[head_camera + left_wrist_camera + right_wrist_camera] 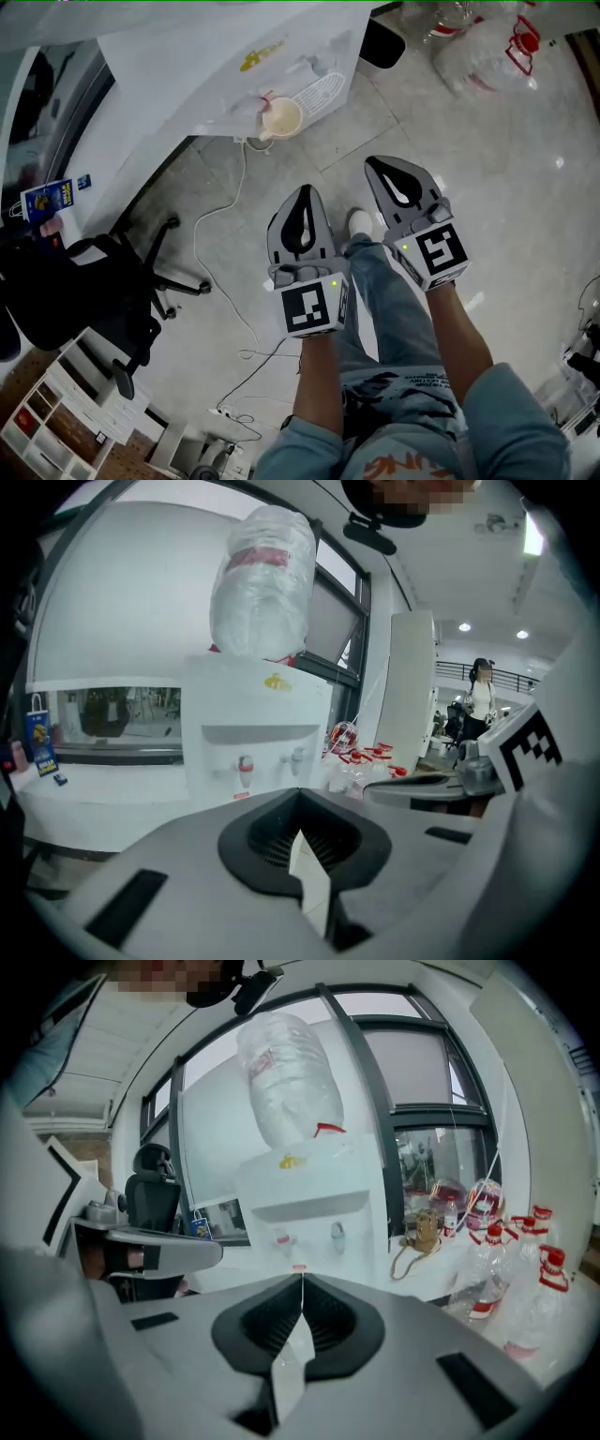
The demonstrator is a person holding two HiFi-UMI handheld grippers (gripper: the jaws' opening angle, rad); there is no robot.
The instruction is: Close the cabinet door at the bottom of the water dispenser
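Note:
The white water dispenser (202,70) stands ahead of me, with an upturned clear bottle (262,583) on top and two taps on its front (309,1194). Its bottom cabinet door is not visible in any view. My left gripper (305,192) and right gripper (380,164) are held side by side above the floor, short of the dispenser and pointing at it. Both have their jaws together with nothing between them. In the left gripper view the tips (298,794) meet below the taps. The right gripper's tips (302,1274) meet the same way.
A black office chair (94,281) stands to the left. A white cable (216,272) runs across the floor to a power strip (225,412). White shelving (56,412) is at the lower left. Empty plastic bottles (478,47) lie at the right. A person (481,696) stands far off.

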